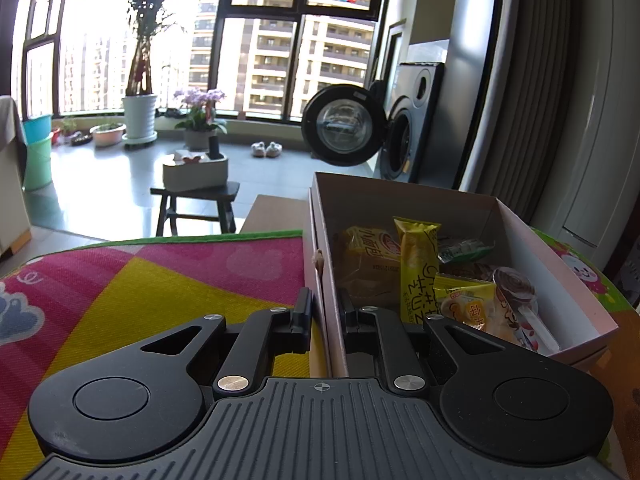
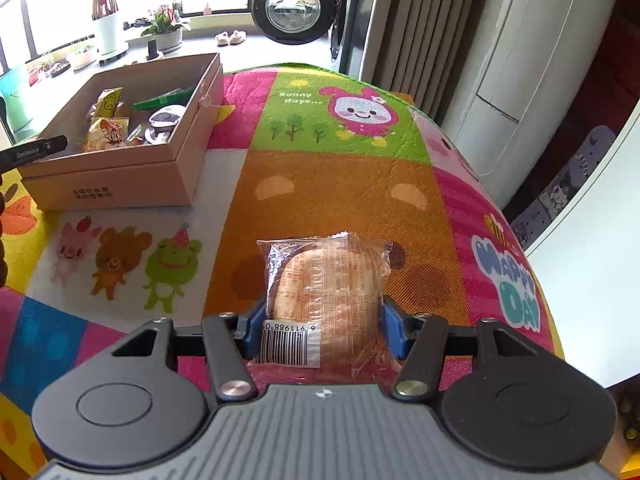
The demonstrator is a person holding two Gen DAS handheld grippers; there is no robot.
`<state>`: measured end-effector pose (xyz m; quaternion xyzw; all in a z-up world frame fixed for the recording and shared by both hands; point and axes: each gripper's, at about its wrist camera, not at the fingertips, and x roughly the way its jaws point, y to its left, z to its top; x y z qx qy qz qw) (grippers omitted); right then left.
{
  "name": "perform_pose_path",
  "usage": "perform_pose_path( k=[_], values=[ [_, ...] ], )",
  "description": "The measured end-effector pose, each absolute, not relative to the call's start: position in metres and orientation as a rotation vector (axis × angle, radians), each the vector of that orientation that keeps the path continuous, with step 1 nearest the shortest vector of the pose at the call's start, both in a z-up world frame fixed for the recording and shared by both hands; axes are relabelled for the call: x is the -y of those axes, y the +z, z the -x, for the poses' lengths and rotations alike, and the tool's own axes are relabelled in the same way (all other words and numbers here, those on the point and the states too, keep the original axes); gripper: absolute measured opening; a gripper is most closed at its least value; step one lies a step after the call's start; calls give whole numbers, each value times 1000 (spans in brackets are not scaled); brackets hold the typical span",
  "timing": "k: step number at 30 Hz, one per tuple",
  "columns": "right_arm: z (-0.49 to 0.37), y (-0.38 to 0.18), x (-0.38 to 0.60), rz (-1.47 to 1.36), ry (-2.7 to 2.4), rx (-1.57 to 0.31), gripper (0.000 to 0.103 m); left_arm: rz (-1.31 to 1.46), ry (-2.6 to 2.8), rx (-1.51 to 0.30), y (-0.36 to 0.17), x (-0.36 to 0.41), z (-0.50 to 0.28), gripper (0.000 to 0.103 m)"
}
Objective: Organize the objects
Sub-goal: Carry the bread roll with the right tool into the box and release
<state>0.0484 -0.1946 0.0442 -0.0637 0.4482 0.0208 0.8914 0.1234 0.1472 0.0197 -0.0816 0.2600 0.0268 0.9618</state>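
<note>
- On the left wall of the cardboard box (image 1: 400,200), seen from the left wrist, the left gripper (image 1: 326,312) is pinched: one black finger sits outside the wall, the other inside, with the wall edge between them.
- Inside the box, just right of that wall, lie snack packets: a yellow stick pack (image 1: 418,268) standing on end, a pale bread packet (image 1: 368,256) to its left, and a small yellow packet (image 1: 466,304) beside a clear-wrapped sweet (image 1: 516,296).
- Left of the box spreads the patterned play mat (image 1: 140,280); far behind the box stands a washing machine (image 1: 404,128) with its round door swung open.
- Seen from the right wrist, well to the right of the box (image 2: 120,176) and nearer the camera, the right gripper (image 2: 322,328) has its blue pads closed against the sides of a clear-wrapped bun (image 2: 326,280).
- The bun's barcode label faces up; it seems to rest on the orange patch of the mat (image 2: 320,184), though whether it is lifted slightly is hard to tell.
- At the box's left edge a black finger of the other tool shows.
</note>
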Motion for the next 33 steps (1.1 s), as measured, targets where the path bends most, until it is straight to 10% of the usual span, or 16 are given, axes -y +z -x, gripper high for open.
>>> perform_pose_path(
  k=[15,33],
  values=[
    [-98,158,81,200,342,-692,57,166,54,-527,20,-147,-123,14],
    [-261,60,-5,136,223,-873,66,176,51,-529,19,-147,-124,15]
  ],
)
